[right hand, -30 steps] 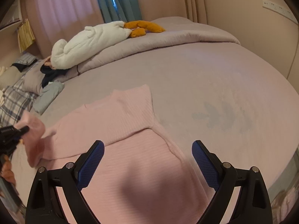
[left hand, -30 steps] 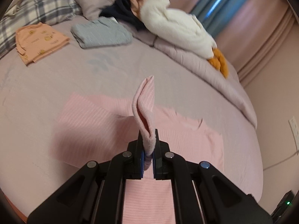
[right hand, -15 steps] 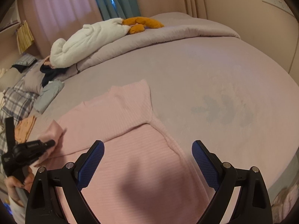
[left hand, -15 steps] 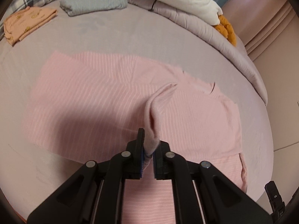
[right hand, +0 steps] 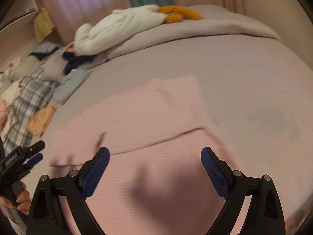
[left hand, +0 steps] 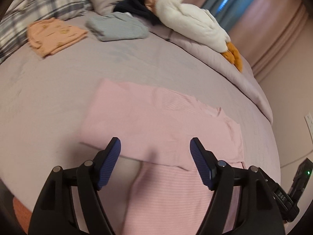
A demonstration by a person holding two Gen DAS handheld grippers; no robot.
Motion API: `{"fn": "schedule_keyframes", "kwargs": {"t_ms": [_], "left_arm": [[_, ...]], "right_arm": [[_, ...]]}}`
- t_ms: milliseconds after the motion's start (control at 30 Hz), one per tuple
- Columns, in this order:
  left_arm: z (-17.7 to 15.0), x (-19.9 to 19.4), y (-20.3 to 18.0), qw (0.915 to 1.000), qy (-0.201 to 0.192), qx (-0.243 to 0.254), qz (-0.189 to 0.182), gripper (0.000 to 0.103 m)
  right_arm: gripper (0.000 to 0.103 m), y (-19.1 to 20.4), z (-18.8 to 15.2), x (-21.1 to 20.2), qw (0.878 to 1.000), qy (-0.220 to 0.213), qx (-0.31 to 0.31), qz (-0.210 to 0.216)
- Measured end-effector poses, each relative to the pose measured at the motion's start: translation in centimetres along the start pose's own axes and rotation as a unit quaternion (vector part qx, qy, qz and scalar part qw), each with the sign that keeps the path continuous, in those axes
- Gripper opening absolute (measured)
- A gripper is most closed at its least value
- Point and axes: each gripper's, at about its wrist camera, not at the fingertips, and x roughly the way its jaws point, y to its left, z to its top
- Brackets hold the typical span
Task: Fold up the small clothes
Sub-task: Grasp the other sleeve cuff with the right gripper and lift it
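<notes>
Both claws are released: left claw (left hand: 155,150) and right claw (right hand: 155,159) hang over the pink ribbed knit top (left hand: 166,121) (sleeve folded across) near the lilac bed's (left hand: 58,90) front edge.

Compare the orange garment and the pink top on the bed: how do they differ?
The orange garment is a small folded bundle near the plaid pillow; the pink top lies spread out, only partly folded, right below both grippers. Orange carries small prints; pink has fine stripes. Both rest on the bed.

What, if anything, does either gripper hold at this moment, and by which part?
Nothing is held. The left gripper and right gripper are both open above the pink top, which lies on the bed.
</notes>
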Motion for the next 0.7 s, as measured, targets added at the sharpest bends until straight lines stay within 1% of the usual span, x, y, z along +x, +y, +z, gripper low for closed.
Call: {"fn": "schedule_keyframes", "kwargs": {"t_ms": [100,133,167,267,300,333,367,433,533,567,600,667,700], "left_arm": [[-0.4,-0.5,1.1,0.9998,-0.004,-0.007,0.017,0.074],[-0.5,-0.6,1.4,0.9997,-0.004,-0.01,0.021,0.074],[-0.7,-0.7,1.7,0.9996,-0.003,-0.015,0.024,0.074],[-1.1,-1.0,2.7,0.9993,0.0,-0.028,0.024,0.073],[-1.2,-1.1,2.9,0.9992,0.0,-0.03,0.025,0.073],[-1.2,-1.2,3.1,0.9991,0.0,-0.031,0.027,0.073],[-1.3,-1.3,3.3,0.999,-0.001,-0.033,0.03,0.073],[-1.4,-1.3,3.5,0.9989,0.001,-0.035,0.032,0.073],[-1.7,-1.6,4.0,0.9987,0.001,-0.039,0.033,0.073],[-1.8,-1.7,4.2,0.9986,0.0,-0.04,0.034,0.073],[-1.9,-1.8,4.4,0.9986,-0.002,-0.039,0.036,0.073],[-1.9,-1.8,4.7,0.9984,-0.002,-0.041,0.038,0.073],[-2.0,-1.8,4.9,0.9983,-0.001,-0.046,0.037,0.073]], "right_arm": [[0.093,2.4,0.3,1.8,0.999,0.025,-0.016,0.04],[0.088,3.3,0.4,2.6,0.998,0.035,-0.021,0.055],[0.085,4.1,0.4,3.2,0.996,0.044,-0.026,0.066],[0.074,6.3,0.5,5.6,0.992,0.079,-0.036,0.092],[0.067,6.9,0.5,6.3,0.99,0.09,-0.04,0.098],[0.063,7.5,0.5,7.0,0.989,0.1,-0.044,0.102],[0.062,8.4,0.4,8.0,0.987,0.114,-0.049,0.105],[0.062,9.2,0.3,9.0,0.985,0.127,-0.054,0.102],[0.06,10.3,-0.1,10.6,0.983,0.148,-0.069,0.087],[0.059,10.7,-0.3,11.1,0.981,0.159,-0.077,0.083],[0.056,10.9,-0.4,11.2,0.98,0.161,-0.086,0.081],[0.053,11.2,-0.4,11.5,0.979,0.162,-0.106,0.066],[0.047,11.3,-0.4,11.6,0.979,0.162,-0.111,0.062]]}}
